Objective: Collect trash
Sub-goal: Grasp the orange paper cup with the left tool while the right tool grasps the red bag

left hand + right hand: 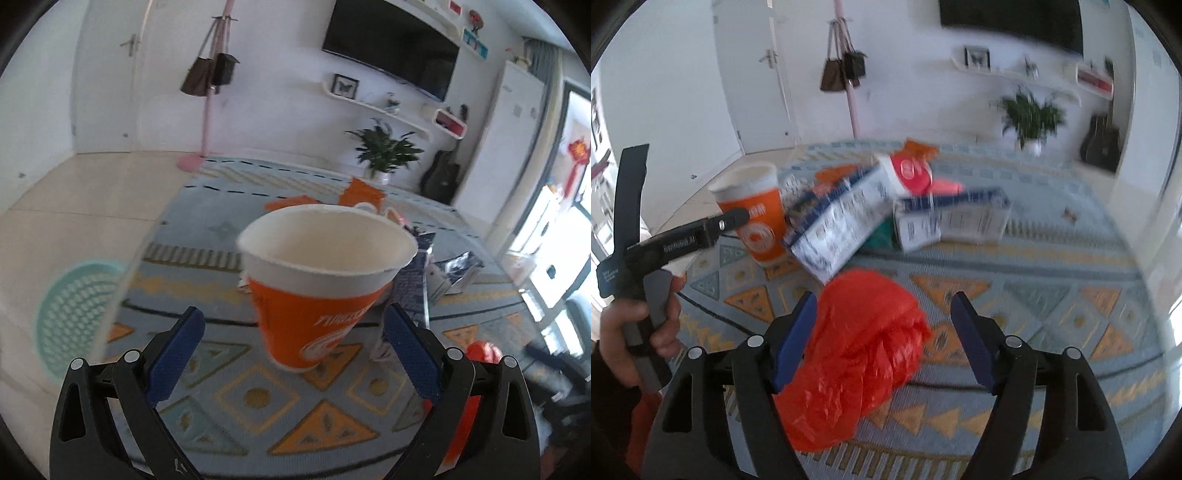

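Left gripper (291, 332): jaws spread wide, an orange-and-white paper cup (321, 280) standing upright on the glass table (221, 398) between them, ungripped. Right gripper (882, 343): jaws likewise wide, a crumpled red plastic bag (857, 354) lying loose between them. Two printed cartons (842, 225) lay just behind the bag.

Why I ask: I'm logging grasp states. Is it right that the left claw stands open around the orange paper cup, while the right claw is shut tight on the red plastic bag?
Not quite. The right claw is open, not shut: the right wrist view shows its blue fingers spread either side of the red plastic bag. The rest holds: the left claw stands open around the orange paper cup.
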A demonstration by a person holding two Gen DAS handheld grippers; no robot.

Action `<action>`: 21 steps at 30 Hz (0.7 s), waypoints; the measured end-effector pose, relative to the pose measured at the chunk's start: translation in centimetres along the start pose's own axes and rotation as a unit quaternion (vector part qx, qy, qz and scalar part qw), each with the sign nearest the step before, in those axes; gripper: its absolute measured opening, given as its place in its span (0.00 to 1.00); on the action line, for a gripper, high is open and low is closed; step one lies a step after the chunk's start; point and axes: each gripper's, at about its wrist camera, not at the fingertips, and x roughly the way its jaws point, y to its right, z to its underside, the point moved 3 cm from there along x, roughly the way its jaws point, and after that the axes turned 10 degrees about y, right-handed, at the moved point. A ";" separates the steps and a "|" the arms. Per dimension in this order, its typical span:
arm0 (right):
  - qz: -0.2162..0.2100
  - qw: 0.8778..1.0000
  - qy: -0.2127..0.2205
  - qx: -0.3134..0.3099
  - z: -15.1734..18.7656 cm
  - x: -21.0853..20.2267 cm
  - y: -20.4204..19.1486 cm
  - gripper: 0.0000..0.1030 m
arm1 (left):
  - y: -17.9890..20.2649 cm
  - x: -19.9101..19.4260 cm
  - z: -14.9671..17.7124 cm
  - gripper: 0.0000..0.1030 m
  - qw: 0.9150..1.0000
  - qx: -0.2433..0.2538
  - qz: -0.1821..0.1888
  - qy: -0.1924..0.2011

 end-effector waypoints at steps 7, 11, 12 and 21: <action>-0.003 0.997 -0.057 0.049 2.5 3.5 -0.5 0.69 | 0.5 2.7 0.3 0.62 0.999 -0.004 0.031 -0.011; -0.002 0.997 -0.058 0.046 2.1 4.1 -1.0 0.69 | 0.9 2.5 0.5 0.58 0.999 -0.004 0.040 -0.004; 0.000 0.997 -0.058 0.046 2.1 4.2 -1.1 0.69 | 1.0 2.5 0.5 0.58 0.999 -0.004 0.041 -0.002; -0.002 0.994 -0.077 0.077 2.7 5.3 -0.2 0.74 | 0.2 -0.1 -1.1 0.57 0.998 -0.038 0.037 0.043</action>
